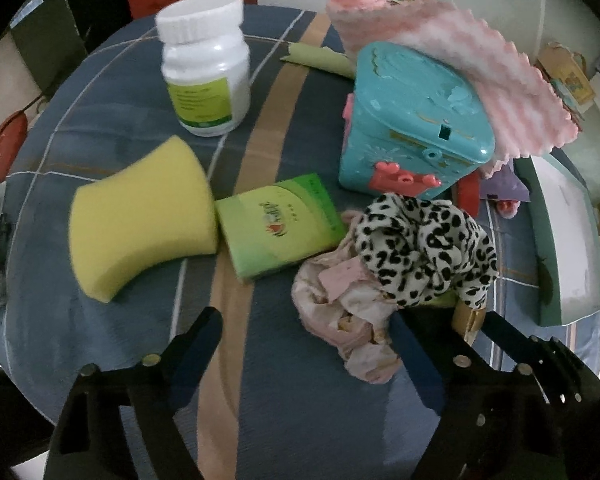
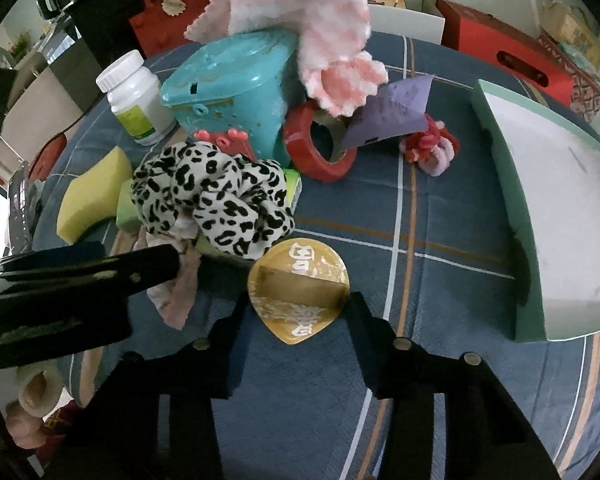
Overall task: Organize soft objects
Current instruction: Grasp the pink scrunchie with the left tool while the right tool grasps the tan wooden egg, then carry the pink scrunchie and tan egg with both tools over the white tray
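Note:
A leopard-print scrunchie (image 1: 424,248) (image 2: 216,200) lies on a crumpled pale pink cloth (image 1: 340,312) (image 2: 178,296). My left gripper (image 1: 304,320) is open just in front of them, and its right finger touches the pale cloth. A yellow sponge (image 1: 140,216) (image 2: 92,196) lies to the left. A pink-and-white cloth (image 1: 460,72) (image 2: 316,28) drapes over the teal toy box (image 1: 412,120) (image 2: 232,92). My right gripper (image 2: 300,304) has closed in on both edges of a folded gold card (image 2: 296,288), whose far edge shows in the left wrist view (image 1: 466,316).
On the plaid tablecloth (image 2: 440,248) are a white pill bottle (image 1: 204,64) (image 2: 136,100), a green packet (image 1: 276,224), a red tape roll (image 2: 320,148), purple paper (image 2: 392,112) and a pink pipe-cleaner bundle (image 2: 432,148). A green-rimmed white tray (image 2: 560,200) stands at the right.

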`<action>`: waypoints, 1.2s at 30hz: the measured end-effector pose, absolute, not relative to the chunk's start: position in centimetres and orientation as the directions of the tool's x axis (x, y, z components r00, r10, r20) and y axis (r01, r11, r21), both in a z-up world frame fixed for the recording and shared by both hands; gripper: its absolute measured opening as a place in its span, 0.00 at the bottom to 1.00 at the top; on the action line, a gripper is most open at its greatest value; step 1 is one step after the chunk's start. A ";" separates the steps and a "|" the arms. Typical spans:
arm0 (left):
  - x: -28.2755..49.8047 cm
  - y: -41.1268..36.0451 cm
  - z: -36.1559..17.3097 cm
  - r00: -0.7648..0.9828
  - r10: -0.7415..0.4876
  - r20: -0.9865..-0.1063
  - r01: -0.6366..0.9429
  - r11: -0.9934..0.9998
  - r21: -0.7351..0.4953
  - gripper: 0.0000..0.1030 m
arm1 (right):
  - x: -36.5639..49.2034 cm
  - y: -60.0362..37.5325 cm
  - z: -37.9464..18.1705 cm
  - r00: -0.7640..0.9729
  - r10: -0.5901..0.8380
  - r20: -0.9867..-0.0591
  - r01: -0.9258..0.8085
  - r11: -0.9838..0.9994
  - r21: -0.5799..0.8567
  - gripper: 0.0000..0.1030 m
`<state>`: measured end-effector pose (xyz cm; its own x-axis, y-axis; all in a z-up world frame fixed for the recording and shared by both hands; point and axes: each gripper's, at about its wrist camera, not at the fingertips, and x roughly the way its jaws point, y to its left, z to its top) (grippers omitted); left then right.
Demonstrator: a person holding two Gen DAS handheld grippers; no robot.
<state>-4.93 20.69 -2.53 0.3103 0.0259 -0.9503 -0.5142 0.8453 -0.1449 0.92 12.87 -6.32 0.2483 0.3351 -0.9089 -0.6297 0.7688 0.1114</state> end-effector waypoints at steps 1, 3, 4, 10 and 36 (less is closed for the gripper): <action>-4.6 20.6 -2.7 0.306 0.020 -0.952 -0.512 0.846 -0.147 0.80 | 1.1 12.2 -6.0 0.245 0.336 -0.910 -0.629 0.769 0.114 0.45; -3.8 20.4 -3.2 0.303 0.007 -0.953 -0.508 0.847 -0.155 0.68 | 1.2 12.2 -6.0 0.241 0.340 -0.909 -0.627 0.770 0.122 0.42; -3.4 20.3 -3.4 0.304 -0.003 -0.953 -0.504 0.848 -0.164 0.64 | 1.3 12.1 -6.0 0.241 0.343 -0.908 -0.626 0.770 0.125 0.42; -0.9 19.0 -4.8 0.308 -0.042 -0.951 -0.480 0.856 -0.193 0.35 | 2.3 11.7 -6.1 0.237 0.352 -0.905 -0.620 0.772 0.138 0.39; -6.1 18.5 -1.3 0.453 -0.023 -0.891 -0.551 0.779 -0.300 0.17 | 3.6 3.0 -1.5 0.291 0.409 -0.865 -0.543 0.815 0.203 0.15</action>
<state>-6.14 18.54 -1.28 0.4533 -0.0229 -0.8911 -0.5510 0.7786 -0.3003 3.56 3.03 -1.48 0.2906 0.4089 -0.8651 -0.5433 0.8148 0.2026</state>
